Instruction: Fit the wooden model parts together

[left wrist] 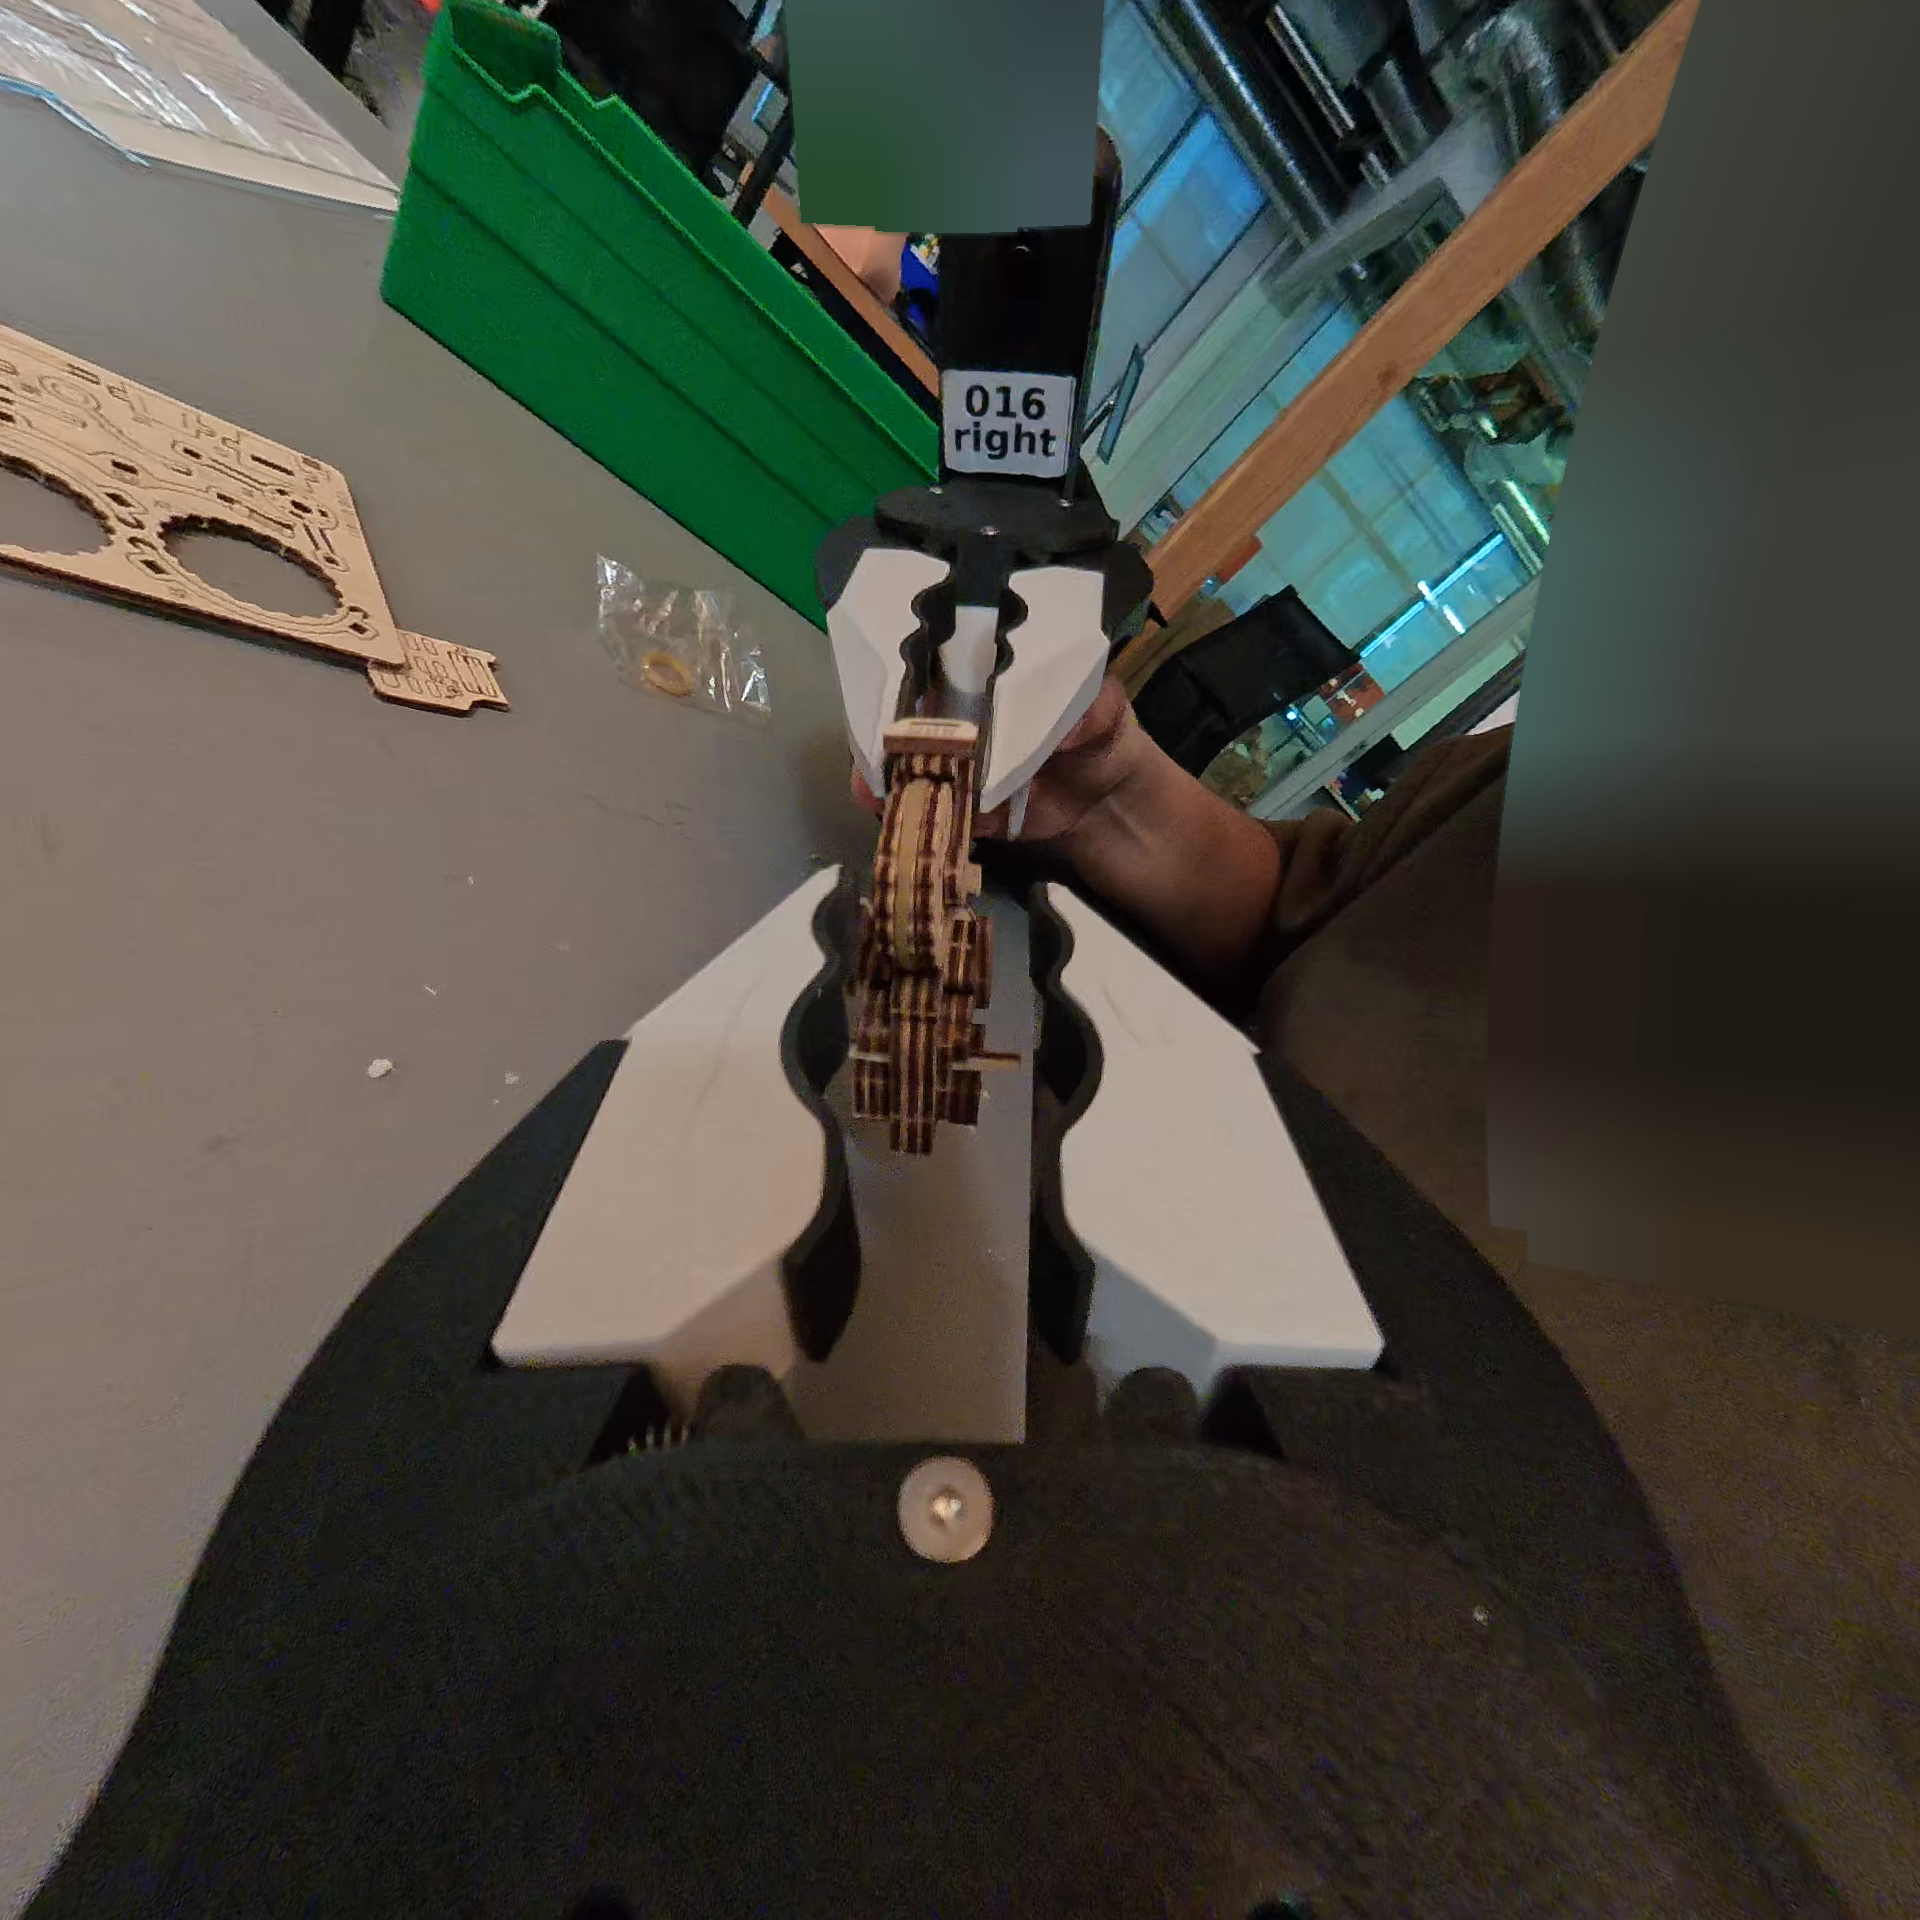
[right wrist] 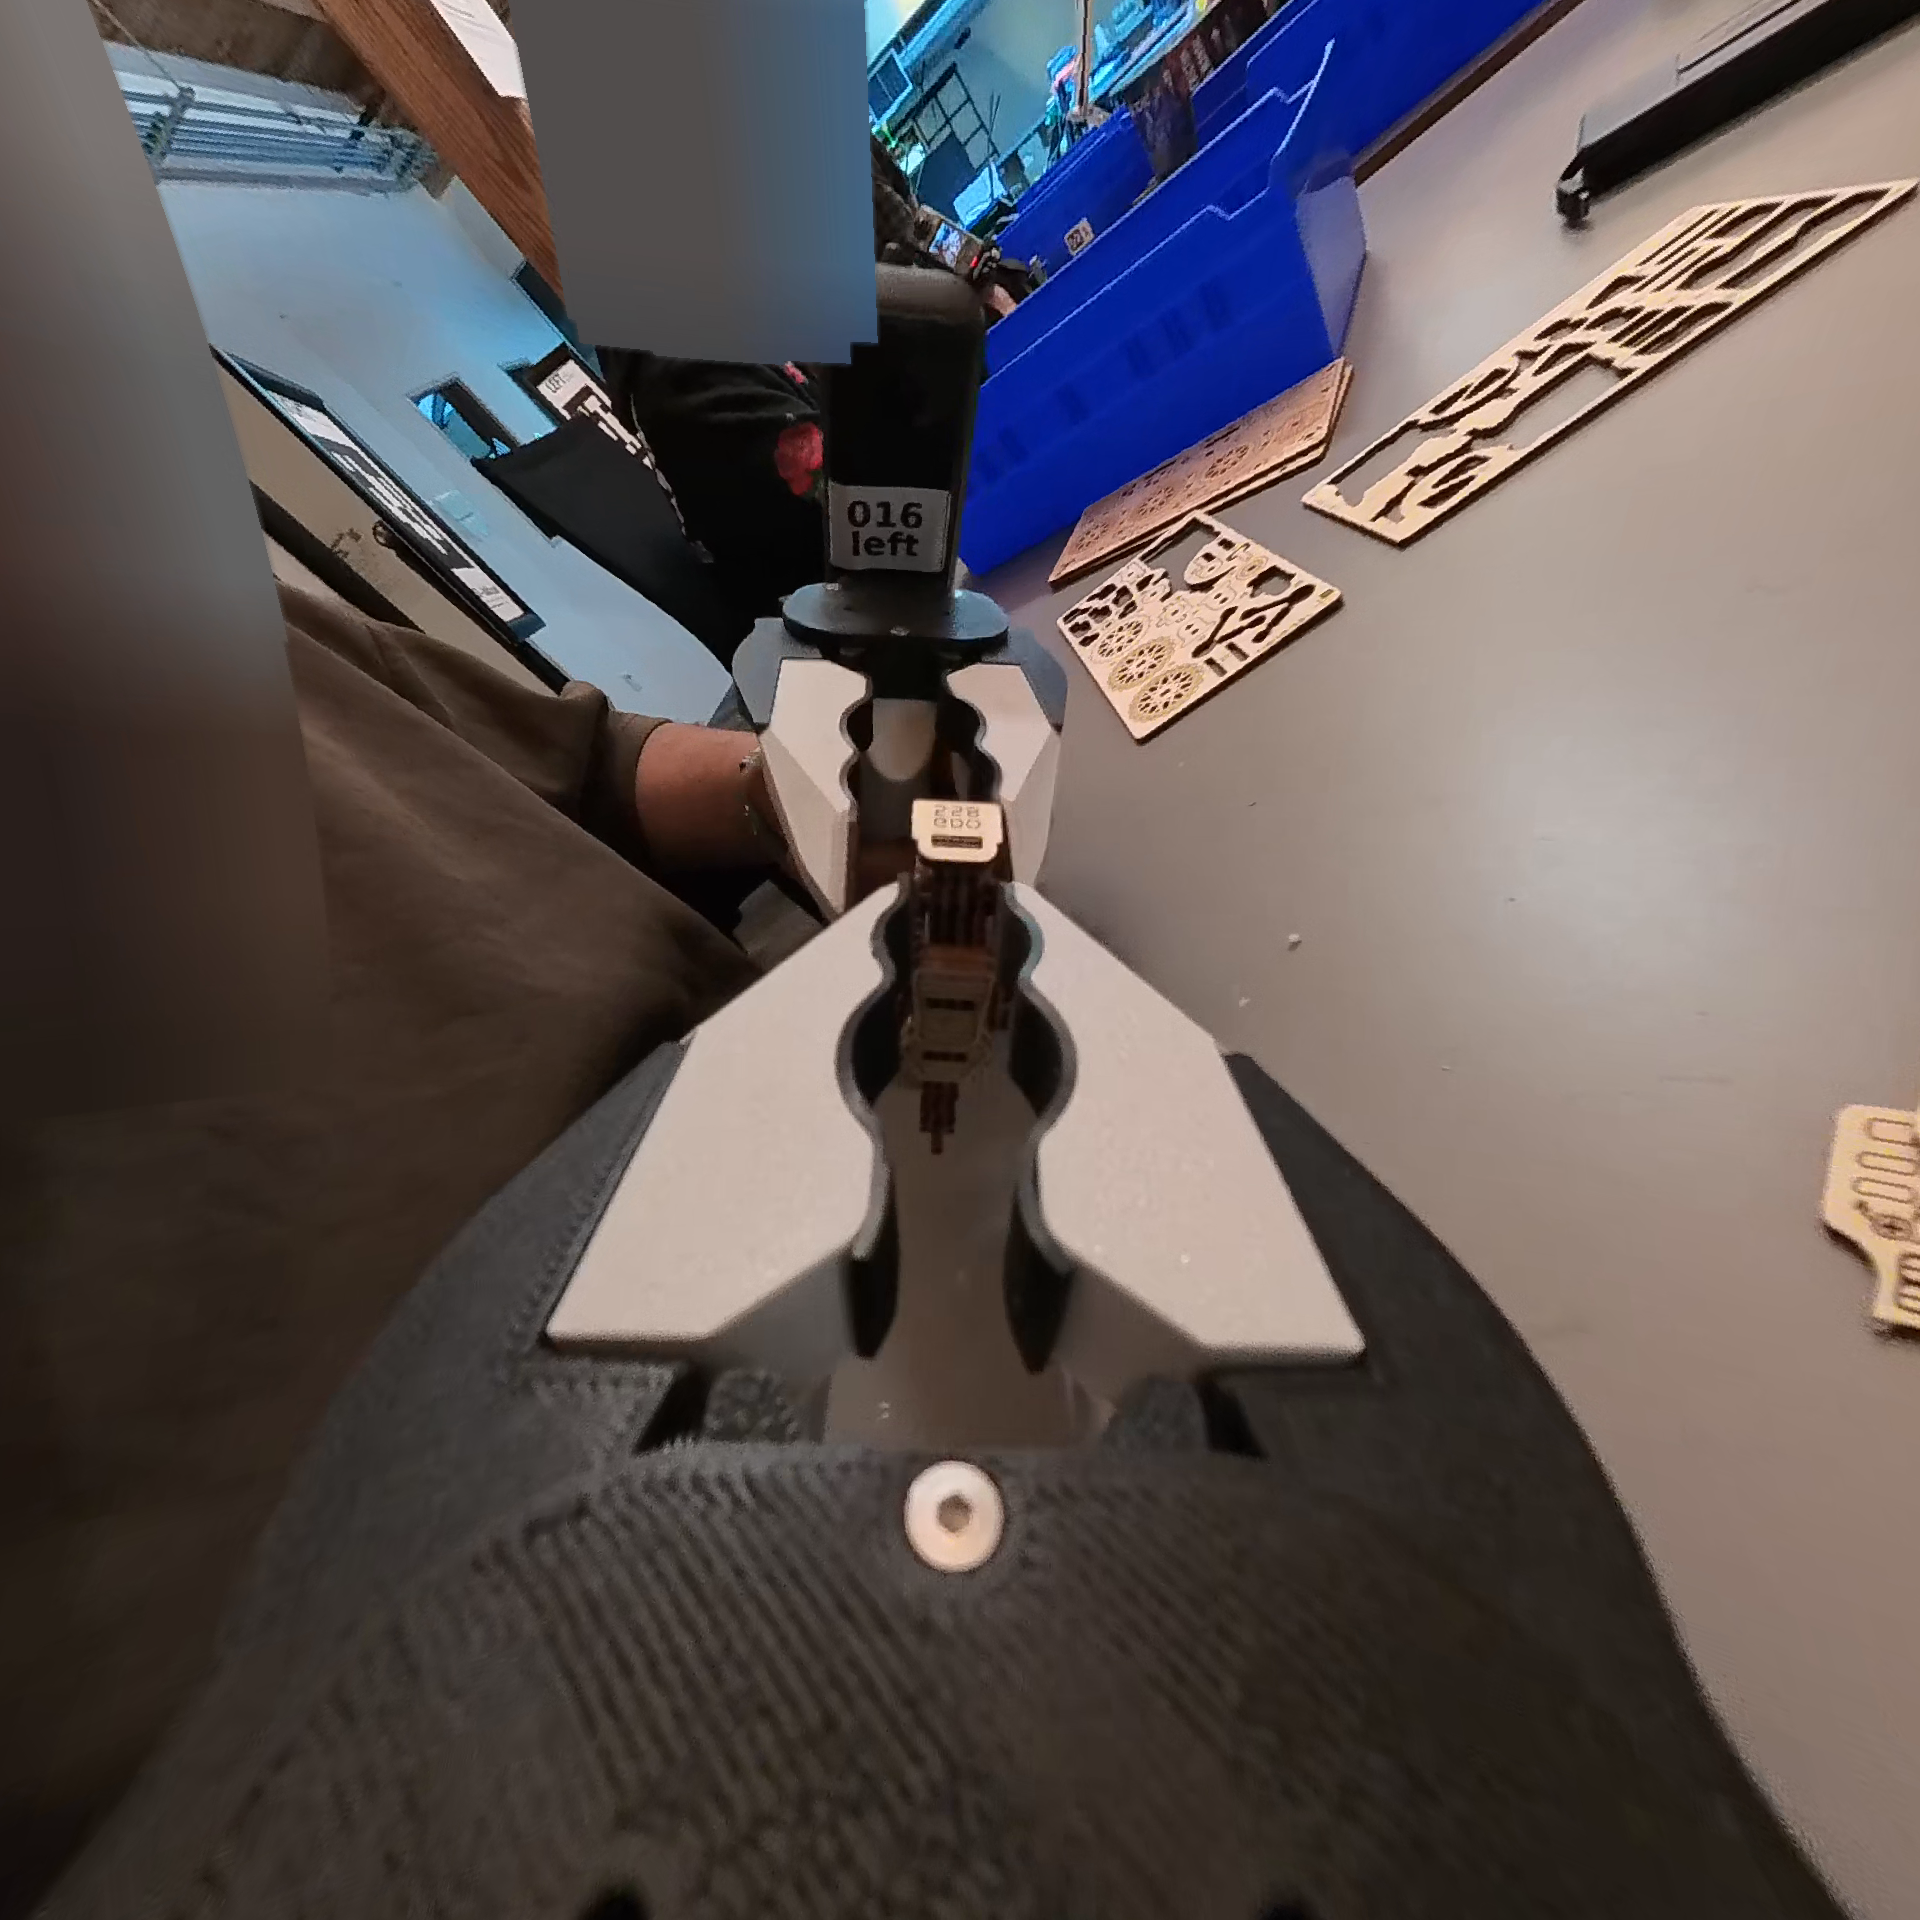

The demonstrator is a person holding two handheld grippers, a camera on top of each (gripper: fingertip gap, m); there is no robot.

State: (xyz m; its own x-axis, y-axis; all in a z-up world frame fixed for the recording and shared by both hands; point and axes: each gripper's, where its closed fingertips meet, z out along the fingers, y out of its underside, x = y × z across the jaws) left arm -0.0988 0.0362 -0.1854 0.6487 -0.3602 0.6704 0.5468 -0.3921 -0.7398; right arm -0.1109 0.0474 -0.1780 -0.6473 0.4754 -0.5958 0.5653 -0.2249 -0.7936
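Observation:
A small layered wooden model (left wrist: 920, 987) with a light wheel-shaped part is held in the air between my two grippers, which face each other end to end. In the left wrist view my left gripper (left wrist: 935, 883) is shut on its near end, and the right gripper (left wrist: 935, 779) grips its far end. In the right wrist view my right gripper (right wrist: 954, 896) is shut on the same model (right wrist: 951, 1008), with the left gripper (right wrist: 935, 862) beyond it. A small light plate (right wrist: 956, 831) sits on top of the model. The joint between the parts is hidden by the fingers.
On the grey table (left wrist: 312, 935) lie a punched-out wooden sheet (left wrist: 187, 499), a small wooden piece (left wrist: 442, 675), a clear bag with a rubber band (left wrist: 681, 655) and a green bin (left wrist: 623, 312). Blue bins (right wrist: 1164, 343), more wooden sheets (right wrist: 1195, 623) (right wrist: 1600, 364) and a person's sleeve (right wrist: 468, 831) are close. Less than 4 cm separates the two grippers' tips.

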